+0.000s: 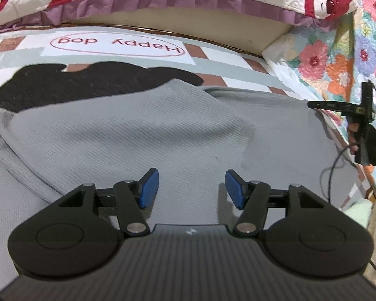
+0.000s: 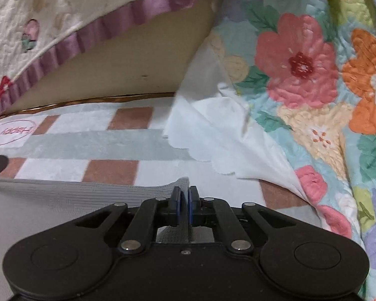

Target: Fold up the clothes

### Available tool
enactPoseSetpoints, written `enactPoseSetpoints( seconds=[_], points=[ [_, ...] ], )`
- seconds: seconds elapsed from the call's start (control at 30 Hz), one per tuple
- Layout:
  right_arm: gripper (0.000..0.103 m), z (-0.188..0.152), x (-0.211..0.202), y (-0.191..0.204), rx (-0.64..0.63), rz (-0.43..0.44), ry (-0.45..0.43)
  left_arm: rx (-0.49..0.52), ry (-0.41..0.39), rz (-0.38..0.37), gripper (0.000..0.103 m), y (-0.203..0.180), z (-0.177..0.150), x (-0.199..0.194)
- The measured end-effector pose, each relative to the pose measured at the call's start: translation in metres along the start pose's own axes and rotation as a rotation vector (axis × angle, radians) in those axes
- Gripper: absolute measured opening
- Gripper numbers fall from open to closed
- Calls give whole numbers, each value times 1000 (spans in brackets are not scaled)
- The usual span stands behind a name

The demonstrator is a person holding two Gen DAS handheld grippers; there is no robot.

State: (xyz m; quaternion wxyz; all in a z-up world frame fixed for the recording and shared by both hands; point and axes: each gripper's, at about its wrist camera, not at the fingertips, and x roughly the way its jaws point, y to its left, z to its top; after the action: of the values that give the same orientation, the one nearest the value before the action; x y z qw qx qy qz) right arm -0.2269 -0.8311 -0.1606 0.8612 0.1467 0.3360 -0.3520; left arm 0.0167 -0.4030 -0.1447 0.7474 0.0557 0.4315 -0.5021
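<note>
- The grey shirt [image 1: 143,130] lies spread on the checked mat [image 1: 213,50], in front of the words "Happy dog" [image 1: 116,44] printed on that mat.
- A black shape [image 1: 62,82] on the mat peeks out between the shirt and the words.
- The left gripper [image 1: 191,188] hangs over the middle of the shirt. Its blue pads [image 1: 150,188] stand wide apart and hold nothing.
- I think the step in hand is to grab the shirt at two spots so it can be folded.
- To do it well, I think the left gripper should go down to an edge of the shirt and pinch only the top layer there.
- Both grippers should lift together, so the shirt does not twist or bunch up.
- The right gripper [image 2: 184,200] is at the far right corner of the shirt, near the flower quilt [image 2: 300,75]. Its pads are pressed together on the shirt's edge.
- That pinch looks thin, so I think the cloth could slip out if it is pulled too fast.
- A hand in a black glove [image 1: 371,148] holds the right gripper, to the right of the shirt.
- A white cloth with a wavy edge [image 2: 213,138] lies beside the shirt's corner, under the quilt.
- There are no boxes, baskets or bins to see, so nothing is inside anything.
</note>
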Motion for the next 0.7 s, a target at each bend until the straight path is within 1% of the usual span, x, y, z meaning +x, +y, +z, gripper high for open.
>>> enactPoseSetpoints(
  seconds=[0.07,0.1,0.13,0.17,0.2,0.23,0.27,0.33,0.37,0.4,0.47,0.53,0.6,0.63,0.7],
  points=[
    [6,-2,1,-10,47,-50,18,-4,1,-8,59,-3,-6,-3],
    [9,-2,0,-18,98,-68,28,-6,1,-12,59,-4,-8,-4],
    [17,-2,-1,-27,154,-83,37,-10,4,-16,60,-5,-11,-6],
    [18,-2,-5,-37,230,-74,42,-14,6,-19,60,-6,-13,-8],
    [29,-3,-10,-47,320,-55,44,-12,12,-22,61,-7,-15,-10],
    [42,-8,-19,-56,429,-22,42,-8,18,-24,61,-9,-17,-12],
    [47,-12,-28,-65,534,12,42,7,27,-17,61,-12,-19,-13],
    [56,-29,-48,-76,702,84,73,45,48,0,61,-17,-22,-16],
    [59,-37,-58,-81,781,117,88,69,62,12,61,-21,-23,-17],
    [63,-46,-67,-83,830,134,107,93,77,23,62,-24,-24,-18],
    [63,-63,-84,-86,888,154,174,114,103,24,63,-27,-25,-21],
    [63,-74,-97,-90,902,169,263,112,122,13,63,-27,-24,-24],
    [64,-77,-107,-96,937,217,341,97,123,11,63,-24,-24,-28],
    [67,-79,-111,-99,947,238,382,87,119,14,63,-23,-23,-31],
    [71,-78,-111,-98,890,249,476,61,102,27,63,-17,-22,-35]
  ],
)
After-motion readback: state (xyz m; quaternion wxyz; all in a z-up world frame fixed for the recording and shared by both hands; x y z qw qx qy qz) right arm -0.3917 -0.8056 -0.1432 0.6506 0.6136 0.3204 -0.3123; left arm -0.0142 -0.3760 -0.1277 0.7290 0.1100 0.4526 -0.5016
